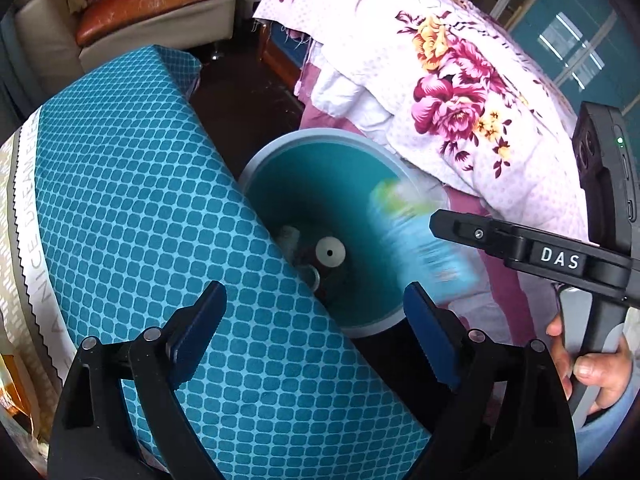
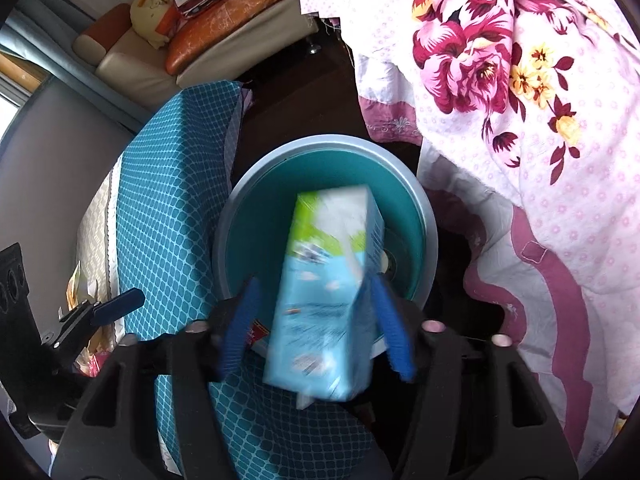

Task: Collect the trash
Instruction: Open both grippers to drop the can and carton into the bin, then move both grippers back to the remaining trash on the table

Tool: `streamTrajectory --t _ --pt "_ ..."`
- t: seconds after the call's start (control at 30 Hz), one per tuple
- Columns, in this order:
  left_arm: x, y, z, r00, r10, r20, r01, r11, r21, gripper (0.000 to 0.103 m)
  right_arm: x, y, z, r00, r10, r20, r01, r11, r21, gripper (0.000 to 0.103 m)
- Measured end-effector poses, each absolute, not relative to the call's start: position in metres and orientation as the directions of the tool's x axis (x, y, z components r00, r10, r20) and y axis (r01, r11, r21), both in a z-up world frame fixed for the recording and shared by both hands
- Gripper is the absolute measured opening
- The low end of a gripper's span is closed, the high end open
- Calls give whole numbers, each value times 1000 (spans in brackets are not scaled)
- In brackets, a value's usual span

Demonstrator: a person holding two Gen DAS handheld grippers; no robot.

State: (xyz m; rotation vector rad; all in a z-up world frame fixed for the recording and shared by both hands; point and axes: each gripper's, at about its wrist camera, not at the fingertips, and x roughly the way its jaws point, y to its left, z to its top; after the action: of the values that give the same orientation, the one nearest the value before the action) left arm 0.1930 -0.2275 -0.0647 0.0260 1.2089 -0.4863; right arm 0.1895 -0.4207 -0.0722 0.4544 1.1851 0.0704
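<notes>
- The right gripper has its jaws spread apart, one blue pad on each side of a carton (light blue with a green and white top, blurred in both views).
- From the right wrist view the carton sits between the pads with a gap on the left side; on the right side its edge lies close to the pad, and whether they touch cannot be told through the blur.
- The carton tilts with its top end over the open mouth of a round bin, teal inside with a pale grey rim.
- In the left wrist view the same carton shows over the right part of the bin, just beyond the tip of the right gripper, whose black arm carries the letters "DAS".
- A few small items lie at the bottom of the bin, among them a pale round piece; the rest are too dim to name.
- The left gripper hangs with its jaws wide and nothing between them, above a cushion of blue grid-patterned cloth that stands just beside the bin.
- A flowered quilt drapes down on the other side of the bin, its edge touching the rim.
- A hand grips the handle of the right gripper at the frame's edge.
- A sofa stands in the background.
</notes>
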Motion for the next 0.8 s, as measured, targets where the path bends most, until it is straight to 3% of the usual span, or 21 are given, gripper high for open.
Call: streamTrajectory --t 0.3,0.8 --pt "188 -208 -65 263 -361 -895 343 901 -263 91 185 -419 -71 367 285 -886 209 902 377 78" --pt "168 -160 -53 292 -383 -877 285 910 -302 91 170 -390 -53 342 256 -904 182 926 331 81"
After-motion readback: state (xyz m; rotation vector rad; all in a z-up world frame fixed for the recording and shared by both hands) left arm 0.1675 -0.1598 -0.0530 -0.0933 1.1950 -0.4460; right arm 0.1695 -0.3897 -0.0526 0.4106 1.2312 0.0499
